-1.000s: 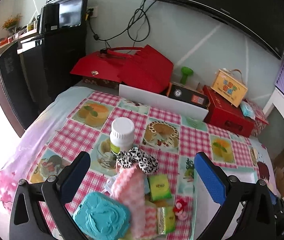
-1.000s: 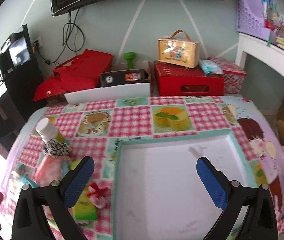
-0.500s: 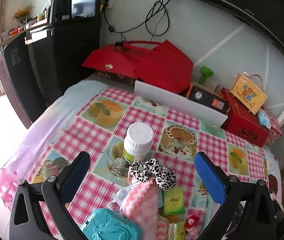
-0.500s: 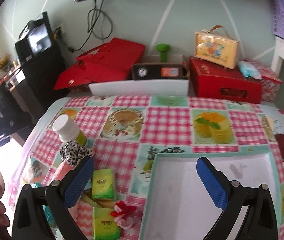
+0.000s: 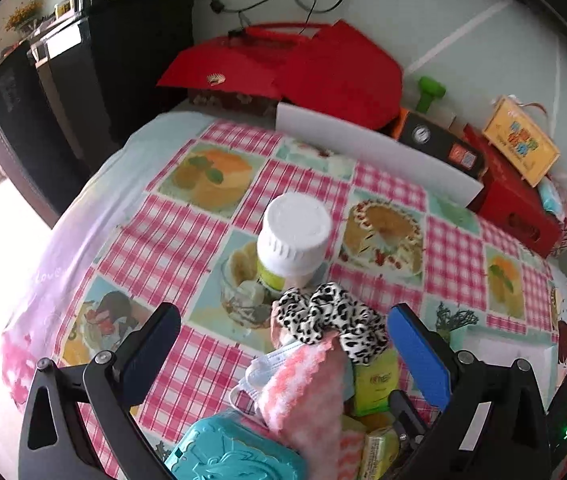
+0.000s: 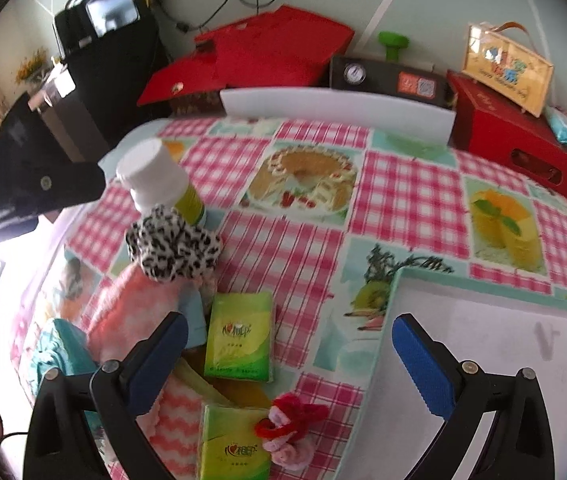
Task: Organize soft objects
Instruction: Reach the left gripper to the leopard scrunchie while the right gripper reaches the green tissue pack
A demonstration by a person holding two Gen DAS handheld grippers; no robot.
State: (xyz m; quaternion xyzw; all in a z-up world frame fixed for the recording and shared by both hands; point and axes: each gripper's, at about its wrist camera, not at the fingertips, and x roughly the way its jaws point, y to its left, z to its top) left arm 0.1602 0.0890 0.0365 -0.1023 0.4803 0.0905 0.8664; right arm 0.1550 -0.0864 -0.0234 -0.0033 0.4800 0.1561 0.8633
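Two grippers hovering over the tablecloth [image 5: 187,236], both spread wide and gripping nothing. Left gripper [image 5: 283,348] framing the scrunchie [image 5: 327,320], lying just in front of the bottle [image 5: 293,236] and touching the pink cloth [image 5: 303,392]. Right gripper [image 6: 289,354] hanging between the tissue pack [image 6: 239,336] and the white tray [image 6: 483,360]. Second pack [image 6: 233,444] lying nearer than the first, red-and-pink toy [image 6: 291,432] touching it. Teal case [image 5: 235,456] sitting beside the cloth, nearer than the bottle.

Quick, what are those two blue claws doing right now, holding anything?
Left gripper: open, holding nothing.
Right gripper: open, holding nothing.
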